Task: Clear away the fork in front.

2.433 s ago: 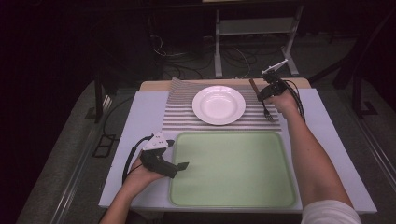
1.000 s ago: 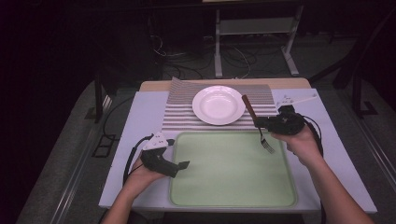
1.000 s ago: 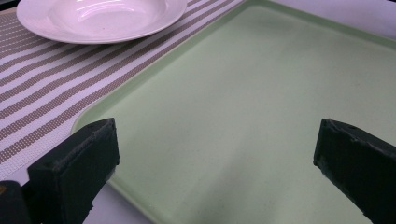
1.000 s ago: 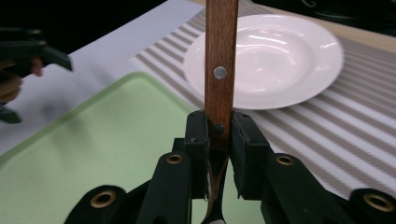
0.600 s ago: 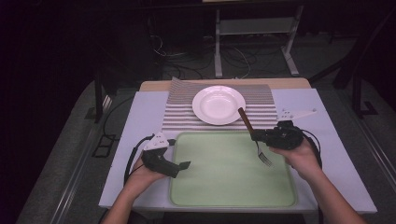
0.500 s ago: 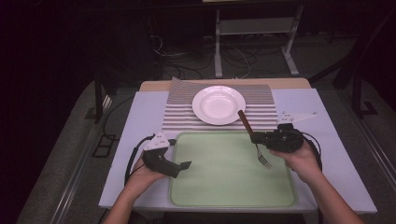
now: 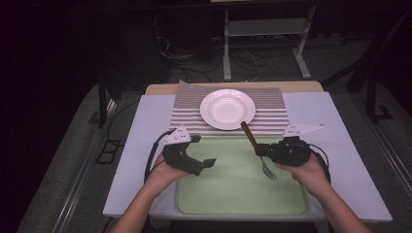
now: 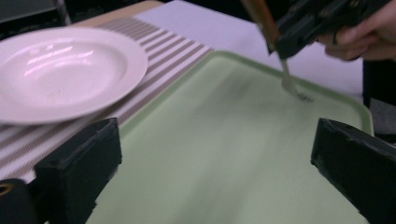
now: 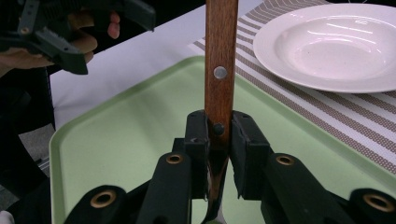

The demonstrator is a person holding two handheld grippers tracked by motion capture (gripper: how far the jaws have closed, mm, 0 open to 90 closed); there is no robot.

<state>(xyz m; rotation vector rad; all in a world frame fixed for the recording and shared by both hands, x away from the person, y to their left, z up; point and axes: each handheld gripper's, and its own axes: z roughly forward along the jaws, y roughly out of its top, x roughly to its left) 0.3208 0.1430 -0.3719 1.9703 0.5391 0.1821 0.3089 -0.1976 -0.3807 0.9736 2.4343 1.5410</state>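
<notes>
A fork with a brown wooden handle hangs over the right part of the green tray, tines low near the tray's surface. My right gripper is shut on it where handle meets metal. In the right gripper view the handle rises straight up between the clamped jaws of that gripper. My left gripper rests at the tray's left edge, open, holding nothing. The left gripper view looks between its spread jaws across the tray to the fork.
A white plate sits on a striped placemat just behind the tray. The table top is pale lilac with bare areas left and right of the tray. A metal stand and cables lie on the dark floor beyond.
My right gripper has carried the fork from the back right of the table, beside the plate, toward me and down over the tray. The left gripper has stayed put.
</notes>
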